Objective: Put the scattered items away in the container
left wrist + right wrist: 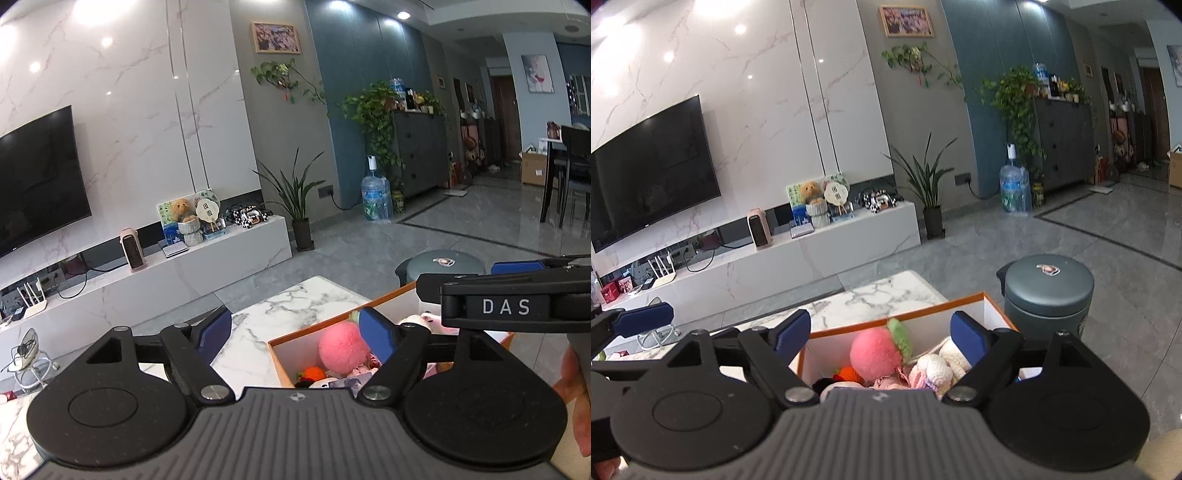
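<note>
Left gripper (295, 334): jaws wide open, holding nothing, up above the near edge of the box.
Right gripper (882, 336): jaws wide open too, nothing in them, right over the box.
Box (967, 301): white inside, orange rim, sits on the tabletop, full of soft toys.
Toys in the box: a fluffy pink ball (874, 352) with a green tuft, a small orange toy (849, 373), and cream and pink knitted toys (936, 369) all piled close together.
Tabletop (291, 306): white marble with grey lines; the box is at its right end.
Bin (1049, 291): round, dark grey-green, lid shut, on the floor just beside the box.
Floor (1034, 236): shiny grey tiles.
TV shelf (812, 254): long, low and white, against the far wall, with a pink heater (759, 229), a teddy and a white router on it.
TV (650, 166): big and black, on the marble wall.
Plants: one tall pot plant (929, 184) by the shelf, leafy vines further back.
Water bottle (1014, 184): big and blue, on the floor by the dark cabinet.
</note>
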Tool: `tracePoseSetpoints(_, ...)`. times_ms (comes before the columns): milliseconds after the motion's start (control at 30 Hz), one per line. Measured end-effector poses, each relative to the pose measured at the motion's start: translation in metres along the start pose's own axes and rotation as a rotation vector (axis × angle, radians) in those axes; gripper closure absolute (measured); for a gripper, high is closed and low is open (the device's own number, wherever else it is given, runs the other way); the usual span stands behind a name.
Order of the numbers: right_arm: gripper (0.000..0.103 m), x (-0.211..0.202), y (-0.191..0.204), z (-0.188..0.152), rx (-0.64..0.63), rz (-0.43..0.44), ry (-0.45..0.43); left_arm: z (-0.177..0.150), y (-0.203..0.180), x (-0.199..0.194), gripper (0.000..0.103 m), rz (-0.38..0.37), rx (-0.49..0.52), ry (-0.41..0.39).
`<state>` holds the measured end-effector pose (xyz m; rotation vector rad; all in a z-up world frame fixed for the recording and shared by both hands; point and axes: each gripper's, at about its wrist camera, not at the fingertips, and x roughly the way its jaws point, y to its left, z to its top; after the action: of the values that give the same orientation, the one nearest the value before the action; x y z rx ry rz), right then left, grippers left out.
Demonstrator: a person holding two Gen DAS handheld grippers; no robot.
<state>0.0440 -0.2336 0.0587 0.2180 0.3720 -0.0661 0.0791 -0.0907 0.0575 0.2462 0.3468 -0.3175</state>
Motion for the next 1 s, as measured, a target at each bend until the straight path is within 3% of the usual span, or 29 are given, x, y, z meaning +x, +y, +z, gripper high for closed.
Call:
tracePoseSetpoints(133,0.009,-0.024,0.004,-0.002,0.011,-0.033,-0.019,0.0,0.0,-0.017,0.008,0.007,-0.004,-0.013)
tracePoseSetpoints(500,0.009,-0.069,-0.004,-0.033,0.002,-0.079,0.009,-0.027,-0.02,-0.043,0.008,-0.006,0.027,0.006)
tracePoseSetpoints(1000,0.009,-0.08,-0.011,-0.075,0.042,-0.098,0.115,-0.062,-0.024,-0.045,0.008,-0.037,-0.031,0.149)
